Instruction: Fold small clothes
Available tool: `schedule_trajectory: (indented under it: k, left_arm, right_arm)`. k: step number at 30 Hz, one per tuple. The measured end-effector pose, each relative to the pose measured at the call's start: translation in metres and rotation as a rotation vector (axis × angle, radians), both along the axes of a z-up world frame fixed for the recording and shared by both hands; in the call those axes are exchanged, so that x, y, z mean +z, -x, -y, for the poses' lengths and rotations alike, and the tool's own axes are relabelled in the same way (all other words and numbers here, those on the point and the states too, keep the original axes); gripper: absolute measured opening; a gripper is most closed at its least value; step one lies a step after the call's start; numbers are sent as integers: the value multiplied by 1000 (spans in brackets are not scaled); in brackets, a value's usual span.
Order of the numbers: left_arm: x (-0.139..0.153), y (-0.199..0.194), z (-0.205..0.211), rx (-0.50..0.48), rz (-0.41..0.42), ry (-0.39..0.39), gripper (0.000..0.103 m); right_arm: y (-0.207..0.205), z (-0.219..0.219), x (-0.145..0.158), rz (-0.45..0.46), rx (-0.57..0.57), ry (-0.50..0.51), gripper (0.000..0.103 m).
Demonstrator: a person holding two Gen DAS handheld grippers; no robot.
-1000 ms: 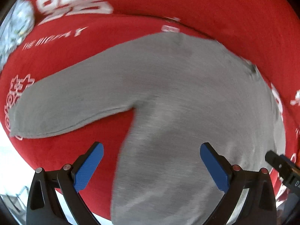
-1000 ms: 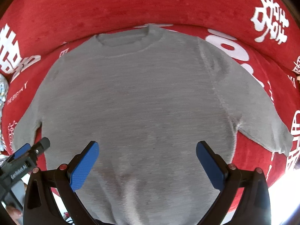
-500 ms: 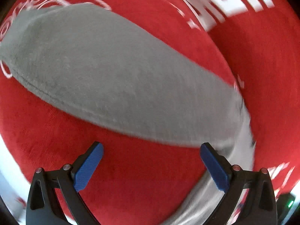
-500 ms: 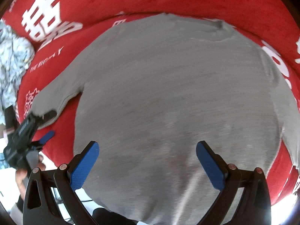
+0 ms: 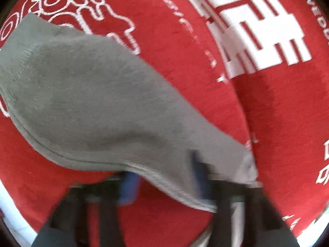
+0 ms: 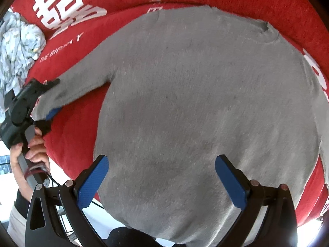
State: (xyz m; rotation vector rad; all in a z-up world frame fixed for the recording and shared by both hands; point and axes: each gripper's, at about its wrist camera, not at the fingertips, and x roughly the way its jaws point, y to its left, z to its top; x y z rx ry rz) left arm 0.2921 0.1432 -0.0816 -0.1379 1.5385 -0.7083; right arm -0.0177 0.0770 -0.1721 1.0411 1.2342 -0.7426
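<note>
The left gripper [image 6: 48, 111] has its jaws clenched on the cuff end of the left sleeve [image 5: 98, 107], the blue pads pinching the grey knit from above and below; motion blur in the left wrist view smears the pads, but the cloth plainly runs between them. The right gripper [image 6: 160, 181] hangs over the lower body of the grey sweater [image 6: 205, 103] with its jaws released, spread wide and touching nothing that can be made out.

The sweater lies flat, front up, on a red sofa cover [image 6: 78, 123] printed with white characters, its collar [image 6: 265, 28] toward the backrest and its hem toward the near edge, where it drapes over. The held sleeve stretches from the shoulder out to the left, its long axis angled away from the body, so the body lies to the right of the left jaws. By this reckoning the sleeve would need to be carried inward across the chest, and the left hand [image 6: 35, 144], already gripping it, is the nearer of the two. A crumpled pale printed cloth [image 6: 18, 47] sits well apart at the far left of the sofa. No fold appears made yet in the body.
</note>
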Motion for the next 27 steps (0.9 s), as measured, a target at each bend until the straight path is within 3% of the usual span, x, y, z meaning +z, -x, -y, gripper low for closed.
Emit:
schedule_trajectory:
  k: [1, 3, 6, 10, 15, 21, 24, 27]
  left_arm:
    - [-4, -1, -1, -17, 3, -29, 13]
    - [-2, -1, -5, -30, 11, -10, 13]
    - [17, 7, 1, -99, 115, -14, 11]
    - [60, 25, 28, -233, 262, 41, 11]
    - [111, 60, 70, -413, 380, 128, 11]
    - [161, 152, 131, -695, 483, 254, 11]
    - [157, 219, 160, -871, 505, 275, 11]
    - [130, 291, 184, -1037, 504, 243, 11]
  right_arm:
    - [0, -3, -1, -1, 0, -7, 103]
    - [1, -8, -3, 0, -1, -16, 103]
    - [3, -13, -5, 2, -8, -23, 103]
    - [10, -13, -6, 13, -45, -22, 103]
    - [31, -8, 4, 59, -113, -7, 103]
    - [84, 2, 22, 113, -253, 43, 103]
    - [115, 7, 24, 110, -336, 65, 103]
    - [154, 10, 20, 89, -425, 69, 103]
